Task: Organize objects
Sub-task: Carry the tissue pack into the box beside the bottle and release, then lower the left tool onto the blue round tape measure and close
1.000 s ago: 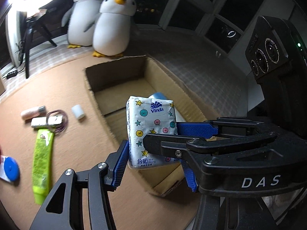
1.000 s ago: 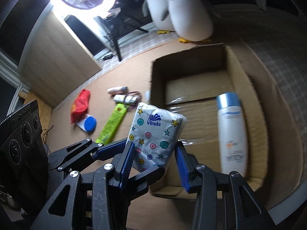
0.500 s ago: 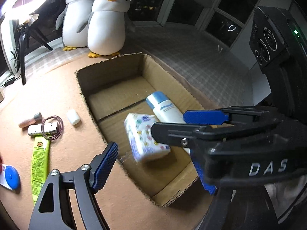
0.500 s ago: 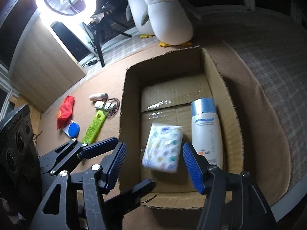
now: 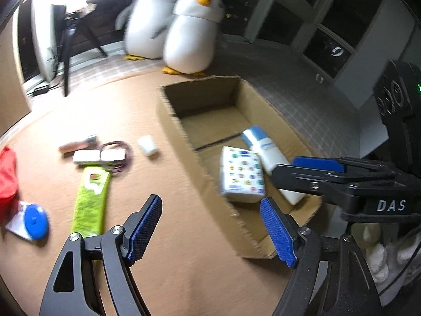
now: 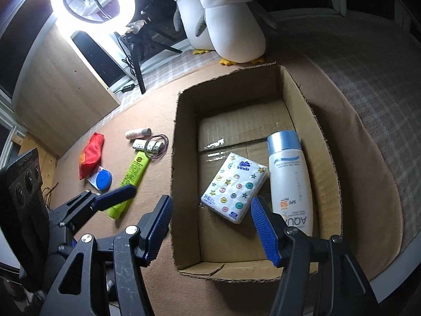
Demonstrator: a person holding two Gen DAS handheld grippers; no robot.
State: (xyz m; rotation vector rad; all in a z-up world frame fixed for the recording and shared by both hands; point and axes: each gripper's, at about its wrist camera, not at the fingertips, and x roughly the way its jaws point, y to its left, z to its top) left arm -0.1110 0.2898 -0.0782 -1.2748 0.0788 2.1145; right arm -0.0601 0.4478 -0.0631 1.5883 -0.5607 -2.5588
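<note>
The patterned tissue pack [image 6: 234,189] lies flat on the floor of the open cardboard box [image 6: 173,158], beside a white sunscreen bottle [image 6: 289,179] with a blue cap. My right gripper [image 6: 211,202] hovers above the box's near left wall, open and holding nothing. My left gripper [image 5: 210,208] is also open and empty, above the box's near left edge [image 5: 179,137]. From there the tissue pack [image 5: 240,176] and bottle [image 5: 265,152] show inside the box.
Loose on the brown mat left of the box: a green tube [image 6: 133,179], a red pouch [image 6: 90,155], a blue-lidded item [image 6: 102,180], a pink tube [image 6: 138,133], white clips with a hair tie [image 6: 151,146], a small white roll [image 5: 147,144]. Two plush penguins [image 6: 234,26] stand behind.
Both grippers held the tissue pack a second ago. Their jaws spread, and the pack dropped into the box. The left gripper has swung left, toward the loose items.
</note>
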